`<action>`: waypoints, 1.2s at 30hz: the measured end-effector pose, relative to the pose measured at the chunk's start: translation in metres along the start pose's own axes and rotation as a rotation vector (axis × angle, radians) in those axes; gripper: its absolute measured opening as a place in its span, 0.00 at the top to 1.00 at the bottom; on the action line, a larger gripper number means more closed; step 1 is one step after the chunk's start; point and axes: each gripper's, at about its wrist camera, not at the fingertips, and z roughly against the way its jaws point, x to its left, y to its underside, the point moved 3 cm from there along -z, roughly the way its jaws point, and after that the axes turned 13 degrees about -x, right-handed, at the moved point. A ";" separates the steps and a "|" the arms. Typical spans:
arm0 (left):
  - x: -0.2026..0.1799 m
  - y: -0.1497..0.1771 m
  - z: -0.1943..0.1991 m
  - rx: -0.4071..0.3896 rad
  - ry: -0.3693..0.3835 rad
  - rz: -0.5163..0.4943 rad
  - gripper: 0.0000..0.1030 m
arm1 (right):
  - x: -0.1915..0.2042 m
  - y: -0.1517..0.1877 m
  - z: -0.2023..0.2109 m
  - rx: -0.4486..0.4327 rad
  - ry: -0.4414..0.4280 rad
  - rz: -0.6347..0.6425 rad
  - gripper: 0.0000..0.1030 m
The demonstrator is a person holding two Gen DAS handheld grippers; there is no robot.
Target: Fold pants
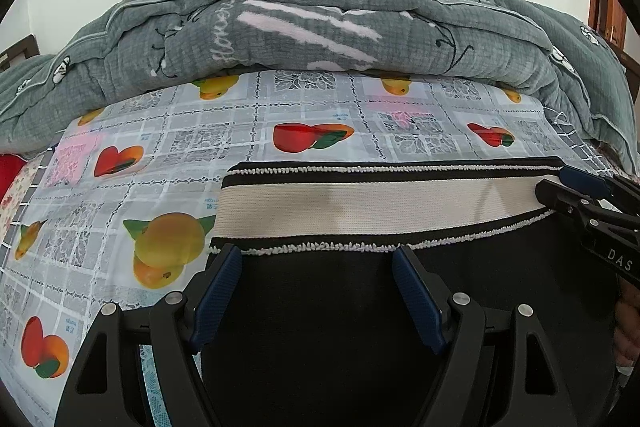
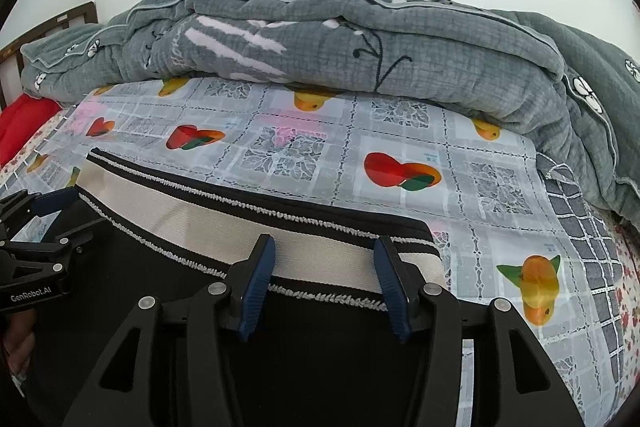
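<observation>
- While the pants (image 1: 360, 327) lie flat on the fruit-print sheet (image 1: 120, 187), their striped waistband (image 1: 360, 203) runs crosswise, on the quilt (image 1: 280, 27) side
- left gripper (image 1: 318, 261) — jaws wide, empty, just short of the waistband's left end
- right gripper (image 2: 326, 251) — nearer, jaws parted astride the waistband's right end, not pinching

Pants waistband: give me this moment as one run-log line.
pants: flat on fruit-print sheet | waistband: facing quilt | left gripper: open, at band | right gripper: open, over band, no grip
</observation>
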 end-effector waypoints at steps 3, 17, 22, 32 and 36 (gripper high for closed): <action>0.000 0.000 0.000 -0.001 -0.001 0.006 0.25 | 0.000 0.000 0.001 -0.001 0.002 -0.003 0.50; 0.004 0.001 -0.002 0.023 -0.037 0.010 0.16 | -0.001 0.000 -0.002 0.018 0.014 -0.003 0.50; -0.001 0.001 -0.004 0.048 -0.053 -0.026 0.14 | 0.001 0.000 -0.004 0.047 0.020 0.021 0.50; -0.019 0.026 0.062 0.069 -0.010 -0.121 0.23 | 0.006 0.010 0.041 0.187 -0.037 0.104 0.49; -0.037 0.041 0.096 0.054 0.043 -0.178 0.23 | -0.002 0.038 0.086 0.140 -0.076 0.044 0.49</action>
